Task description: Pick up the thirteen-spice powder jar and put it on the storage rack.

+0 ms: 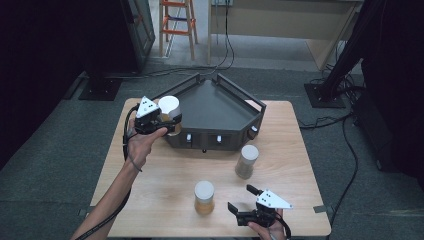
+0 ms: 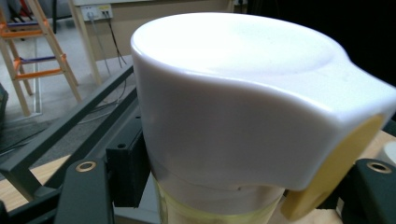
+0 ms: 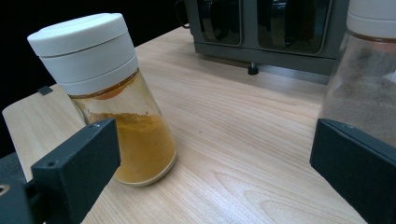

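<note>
Left gripper (image 1: pixel 167 120) is clamping a white-capped spice jar (image 1: pixel 170 114) beside the dark corner rack (image 1: pixel 220 112); right gripper (image 1: pixel 244 202), jaws wide, is facing turmeric jar (image 1: pixel 204 197) and brown-spice jar (image 1: pixel 246 161).

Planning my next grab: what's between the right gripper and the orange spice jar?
Bare table between the open right gripper and the orange jar, per the high view.

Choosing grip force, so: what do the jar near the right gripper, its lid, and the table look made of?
Jar: clear, glossy wall, orange powder showing through; glass or hard plastic, can't tell which. Lid: white, smooth, matte, likely moulded plastic. Table: pale wood grain, low sheen; solid wood or veneer.
</note>
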